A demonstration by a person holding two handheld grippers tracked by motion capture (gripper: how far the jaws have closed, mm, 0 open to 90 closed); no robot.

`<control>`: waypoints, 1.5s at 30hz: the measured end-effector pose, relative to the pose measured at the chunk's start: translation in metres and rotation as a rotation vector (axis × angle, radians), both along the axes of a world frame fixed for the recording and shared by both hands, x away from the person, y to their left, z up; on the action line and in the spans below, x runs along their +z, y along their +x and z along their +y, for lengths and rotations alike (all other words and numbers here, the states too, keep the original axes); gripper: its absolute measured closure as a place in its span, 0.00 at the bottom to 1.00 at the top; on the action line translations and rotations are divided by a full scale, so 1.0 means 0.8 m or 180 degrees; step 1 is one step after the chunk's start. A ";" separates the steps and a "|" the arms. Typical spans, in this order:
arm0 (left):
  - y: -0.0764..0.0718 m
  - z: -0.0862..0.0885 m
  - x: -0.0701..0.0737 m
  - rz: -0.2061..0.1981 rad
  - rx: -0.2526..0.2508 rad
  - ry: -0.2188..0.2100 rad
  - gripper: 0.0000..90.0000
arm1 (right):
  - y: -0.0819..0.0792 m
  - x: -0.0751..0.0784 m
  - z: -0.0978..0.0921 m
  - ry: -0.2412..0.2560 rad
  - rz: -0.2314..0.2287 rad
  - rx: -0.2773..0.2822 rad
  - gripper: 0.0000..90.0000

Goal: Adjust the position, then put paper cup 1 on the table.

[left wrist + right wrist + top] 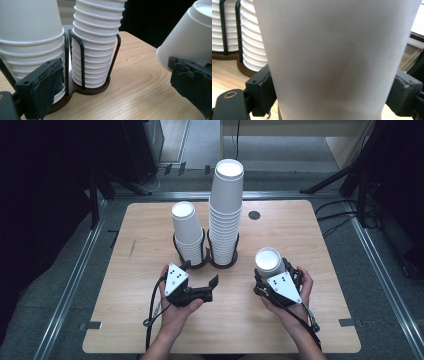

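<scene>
The right gripper [272,276] has its two jaws pressed against opposite sides of a single white paper cup [269,261], near the cup's wide open end; the right gripper view shows the cup wall [332,57] filling the gap between the jaws with no slack on either side. The cup is upside down, closed base on top, its long axis close to upright and leaning a little away from the person. It is held above the table [300,235], at the right front, clear of everything else.

The left gripper [202,280] has its jaws spread wide with nothing between them. It sits just in front of the short stack of cups [186,232], and in the left gripper view one jaw lies very close to, perhaps touching, the lower cups of that stack [30,50].

From the held cup, both stacks lie to the left and slightly farther from the person. The tall stack [225,210] is the nearer of the two, the short stack beyond it; both stand upside down in a wire holder [220,262] on a dark base. Judged from this, placing the cup on a stack would call for lifting it above that stack's top, carrying it leftward and keeping its axis upright. The right hand [295,292] has the cup; the left is nearer the short stack and could steady it.
</scene>
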State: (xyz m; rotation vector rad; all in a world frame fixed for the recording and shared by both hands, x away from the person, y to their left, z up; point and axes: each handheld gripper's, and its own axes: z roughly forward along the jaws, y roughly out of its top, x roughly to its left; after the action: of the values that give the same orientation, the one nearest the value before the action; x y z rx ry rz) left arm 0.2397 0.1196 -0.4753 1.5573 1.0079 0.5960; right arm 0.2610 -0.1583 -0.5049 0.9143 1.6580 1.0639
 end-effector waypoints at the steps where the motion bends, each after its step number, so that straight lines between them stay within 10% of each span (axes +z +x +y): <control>1: 0.000 0.000 0.000 0.0004 -0.0011 0.0002 0.00 | -0.001 -0.001 0.002 -0.0030 0.0002 0.0007 0.14; 17: -0.007 -0.014 0.006 0.0058 -0.0306 0.0003 0.00 | -0.005 -0.012 0.022 -0.0388 -0.0036 0.0128 0.14; 33: -0.012 -0.033 0.005 0.0133 -0.0621 0.0137 0.00 | -0.016 -0.018 0.041 -0.0923 -0.0375 0.0317 0.15; 45: -0.013 -0.042 0.002 0.0156 -0.0744 0.0257 0.00 | -0.025 -0.016 0.052 -0.0970 -0.0408 0.0509 0.15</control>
State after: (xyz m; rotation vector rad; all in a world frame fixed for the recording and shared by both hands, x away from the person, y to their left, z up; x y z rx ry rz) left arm 0.2290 0.0863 -0.4739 1.7392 0.8310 0.4418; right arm 0.2412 -0.1171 -0.5179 0.5130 1.7468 0.9209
